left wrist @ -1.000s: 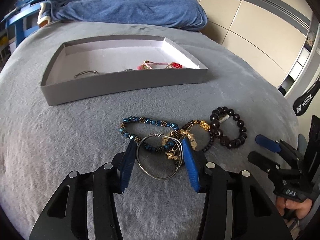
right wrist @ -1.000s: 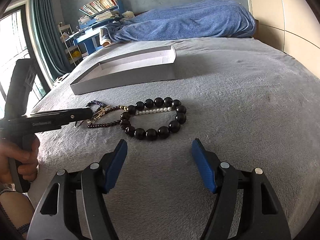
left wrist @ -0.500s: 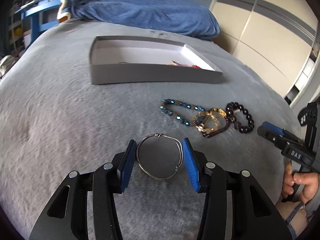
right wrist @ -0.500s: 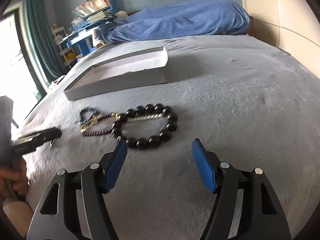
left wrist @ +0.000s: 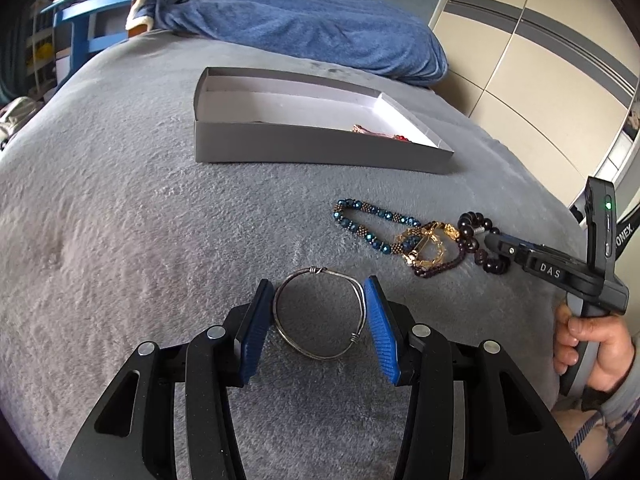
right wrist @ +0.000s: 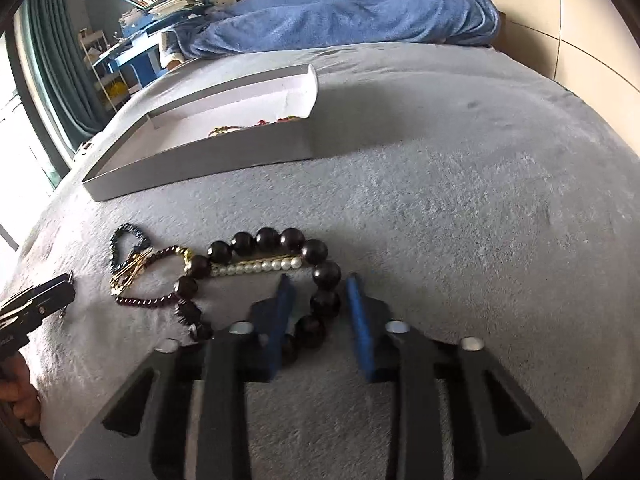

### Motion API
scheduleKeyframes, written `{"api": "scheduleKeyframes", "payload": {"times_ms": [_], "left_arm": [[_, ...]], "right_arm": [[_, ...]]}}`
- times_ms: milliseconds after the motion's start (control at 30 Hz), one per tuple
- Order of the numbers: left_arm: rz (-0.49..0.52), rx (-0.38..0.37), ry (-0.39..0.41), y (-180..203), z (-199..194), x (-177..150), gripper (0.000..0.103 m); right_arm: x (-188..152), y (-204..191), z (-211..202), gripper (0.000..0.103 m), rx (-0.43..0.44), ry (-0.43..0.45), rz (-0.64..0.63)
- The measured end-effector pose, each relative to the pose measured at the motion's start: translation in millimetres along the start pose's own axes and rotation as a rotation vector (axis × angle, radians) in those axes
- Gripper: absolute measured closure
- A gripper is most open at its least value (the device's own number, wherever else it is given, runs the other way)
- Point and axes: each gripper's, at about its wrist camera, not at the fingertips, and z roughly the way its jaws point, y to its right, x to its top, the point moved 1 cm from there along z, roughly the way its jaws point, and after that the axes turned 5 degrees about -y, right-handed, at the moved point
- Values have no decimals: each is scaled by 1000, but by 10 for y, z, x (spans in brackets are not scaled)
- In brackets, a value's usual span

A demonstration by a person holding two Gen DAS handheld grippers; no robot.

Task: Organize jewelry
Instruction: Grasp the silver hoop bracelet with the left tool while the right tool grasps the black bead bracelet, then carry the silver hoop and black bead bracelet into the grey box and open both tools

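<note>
Left tongs (left wrist: 320, 316) grasping silver bangle (left wrist: 320, 314) above bed (left wrist: 120, 220). Right tongs (right wrist: 318, 312) partly closed around black bead bracelet (right wrist: 324, 276), not yet clamped. Other bracelets beside; grey box (left wrist: 312, 146) farther back.

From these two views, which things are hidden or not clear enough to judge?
- Left wrist: the box's near wall hides most of its contents.
- Right wrist: motion blur; whether the right gripper already pinches the black bead bracelet is unclear.
- Right wrist: the left gripper is cut by the edge.
</note>
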Motion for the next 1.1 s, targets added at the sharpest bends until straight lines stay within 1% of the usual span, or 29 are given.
{"api": "scheduleKeyframes", "payload": {"times_ms": [67, 133, 167, 333, 533, 633, 767, 900, 1100], "left_arm": [[0, 0, 1, 0, -1, 1, 55], [1, 3, 3, 6, -3, 3, 55], [2, 5, 6, 6, -8, -1, 55], [8, 13, 10, 14, -17, 0, 55], [17, 21, 24, 28, -45, -1, 55], [31, 29, 36, 48, -80, 9, 55], [74, 47, 38, 106, -110, 43, 55], [102, 55, 43, 136, -148, 109, 55], [126, 63, 69, 176, -245, 314, 55]], "right_arm": [[-44, 49, -27, 84, 26, 12, 22], [-73, 86, -55, 85, 46, 23, 46], [-83, 96, -80, 88, 55, 34, 51], [-123, 70, -226, 89, 97, 94, 44], [-98, 42, -352, 89, 143, 115, 57], [-30, 62, -430, 89, 209, 125, 92], [106, 56, -558, 89, 263, 149, 106], [280, -6, -684, 89, 265, 176, 85], [512, -108, -801, 89, 243, 203, 36]]}}
